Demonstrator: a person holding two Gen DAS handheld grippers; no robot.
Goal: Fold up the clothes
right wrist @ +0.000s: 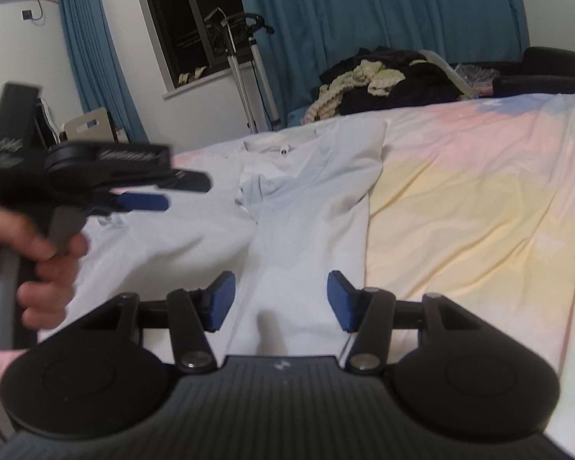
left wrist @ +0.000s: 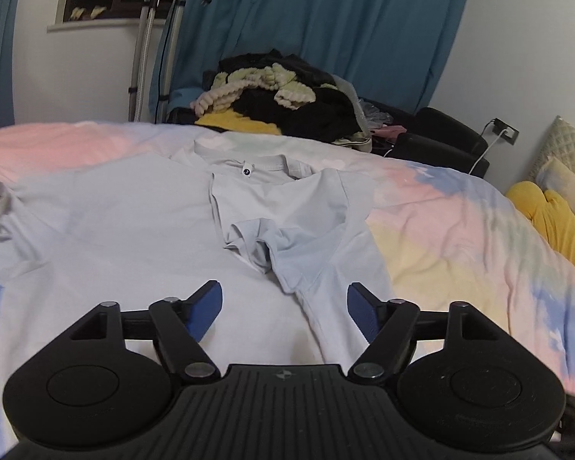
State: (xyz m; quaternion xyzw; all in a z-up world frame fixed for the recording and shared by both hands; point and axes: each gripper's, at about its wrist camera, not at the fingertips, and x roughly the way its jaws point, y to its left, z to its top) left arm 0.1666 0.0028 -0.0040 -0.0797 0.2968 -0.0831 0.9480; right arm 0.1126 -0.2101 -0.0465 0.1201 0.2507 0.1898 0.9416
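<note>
Pale t-shirt (left wrist: pixel 142 222) lies on the pastel bedspread (left wrist: pixel 460 237), one sleeve folded inward; left gripper (left wrist: pixel 284 308) above it, jaws wide, empty; right gripper (right wrist: pixel 281 301) half open, holding nothing.

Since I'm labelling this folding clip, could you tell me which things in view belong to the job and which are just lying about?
Part of the job:
- pale T-shirt, one side folded in
- left gripper, open
- right gripper, open

Lying about:
- clothes pile
- yellow cushion
- blue curtains
</note>
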